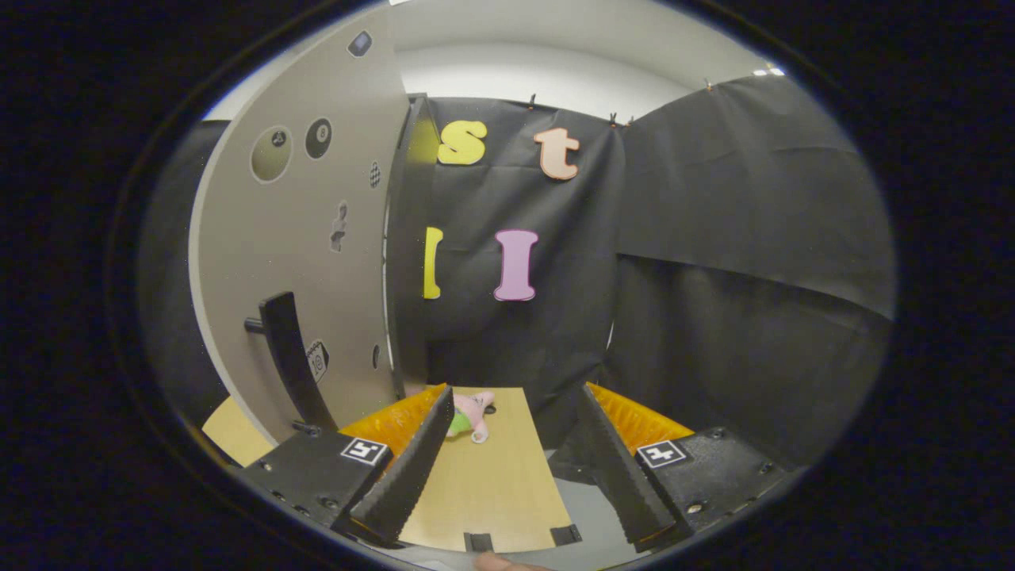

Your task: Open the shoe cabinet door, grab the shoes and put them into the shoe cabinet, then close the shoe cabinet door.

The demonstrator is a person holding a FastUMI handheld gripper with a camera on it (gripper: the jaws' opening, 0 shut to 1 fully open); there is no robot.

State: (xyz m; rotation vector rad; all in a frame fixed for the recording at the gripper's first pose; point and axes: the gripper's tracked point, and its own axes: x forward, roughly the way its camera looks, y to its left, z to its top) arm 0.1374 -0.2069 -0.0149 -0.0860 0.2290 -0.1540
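Note:
The shoe cabinet's grey door (301, 262) stands tall to the left of my fingers, with stickers on its face and a black bar handle (287, 361) low down. Its edge (396, 254) faces me; I cannot tell how far it is swung. A small pink and green shoe (471, 415) lies on a light wooden board (492, 476), just beyond my left fingertip and partly hidden by it. My gripper (514, 396) is open, its fingers wide apart above the board, and nothing is between them.
Black cloth walls close off the space behind and to the right. Past the board's right edge is grey floor (591, 519). Part of a hand (499, 563) peeks in below the fingers.

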